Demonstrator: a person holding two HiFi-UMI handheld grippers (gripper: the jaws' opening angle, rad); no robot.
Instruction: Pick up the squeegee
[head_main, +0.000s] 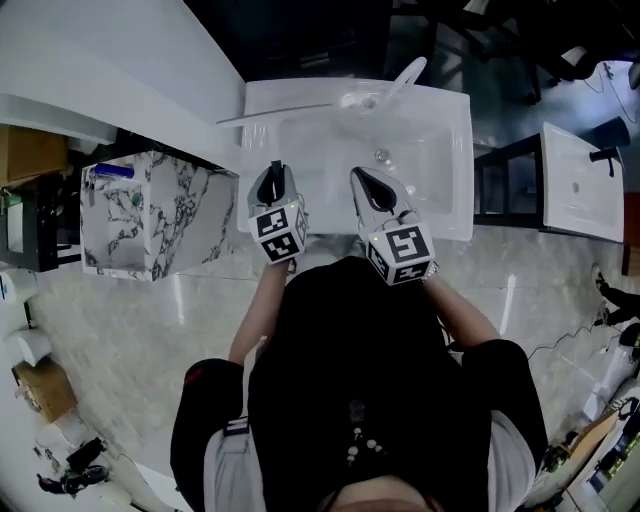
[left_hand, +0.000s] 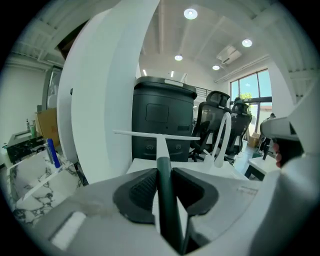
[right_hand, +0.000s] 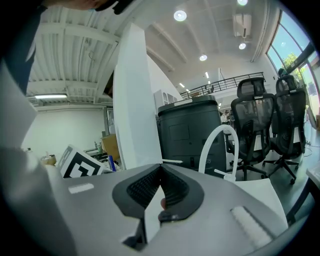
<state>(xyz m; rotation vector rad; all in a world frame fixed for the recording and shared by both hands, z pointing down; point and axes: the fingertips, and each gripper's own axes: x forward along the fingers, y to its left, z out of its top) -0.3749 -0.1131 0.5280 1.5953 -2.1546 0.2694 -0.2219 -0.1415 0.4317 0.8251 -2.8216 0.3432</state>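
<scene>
Squeegee (left_hand: 165, 200) is in my left gripper (left_hand: 162, 172), the pads clamped on either side of its dark green handle, the white blade (head_main: 275, 113) held crosswise out ahead, above the sink's (head_main: 455, 215) back left corner. My right gripper (right_hand: 161, 170) sits just beside it over the sink's near edge, jaws closed tip to tip with nothing between them. The white faucet (head_main: 405, 80) arches at the sink's back edge. A marbled box (head_main: 150, 215) stands off the sink's left side.
</scene>
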